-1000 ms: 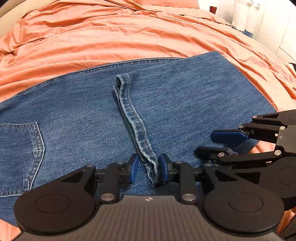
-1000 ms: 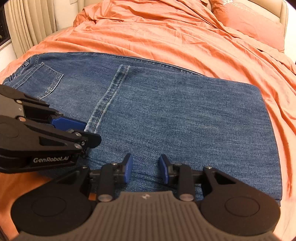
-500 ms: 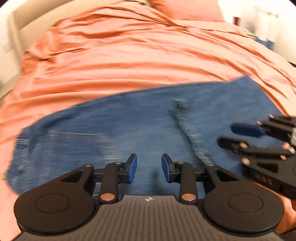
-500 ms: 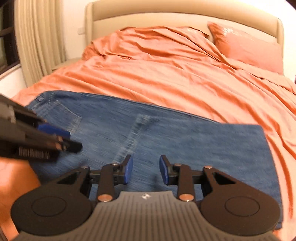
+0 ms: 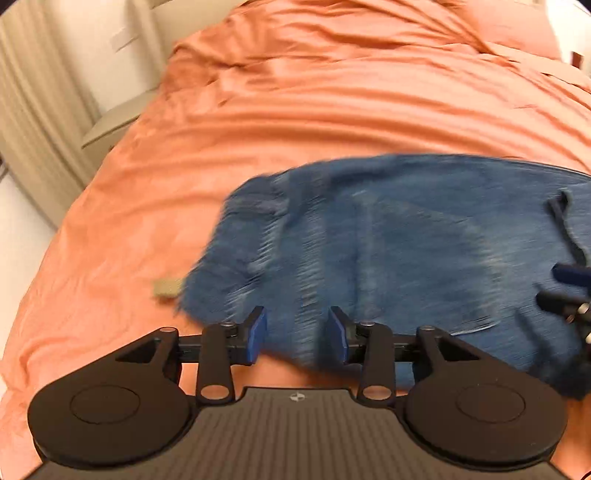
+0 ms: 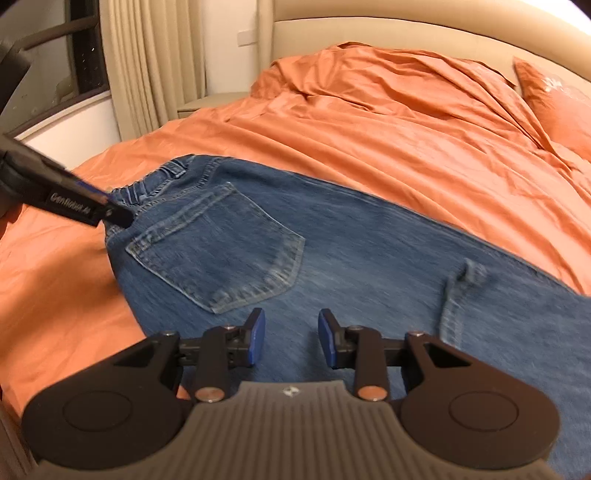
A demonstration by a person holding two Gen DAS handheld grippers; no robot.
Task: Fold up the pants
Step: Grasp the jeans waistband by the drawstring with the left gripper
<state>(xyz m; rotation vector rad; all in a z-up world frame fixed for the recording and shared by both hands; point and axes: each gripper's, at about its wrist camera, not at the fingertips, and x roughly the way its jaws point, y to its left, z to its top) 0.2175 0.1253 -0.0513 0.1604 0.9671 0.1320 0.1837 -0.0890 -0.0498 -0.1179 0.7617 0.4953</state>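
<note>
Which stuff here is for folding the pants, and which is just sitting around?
For the job:
- blue jeans
- left tongs, opening, nothing gripped
- right tongs, apart, nothing gripped

Just there:
- orange bedspread
- orange pillow
- curtains
- headboard

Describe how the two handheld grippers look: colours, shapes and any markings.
Both match. The left gripper and right gripper have black linkage arms, round black discs on either side, a grey ribbed body with a small round emblem, and blue pads. White "GenRobot.AI" lettering runs along the left gripper's side.
</note>
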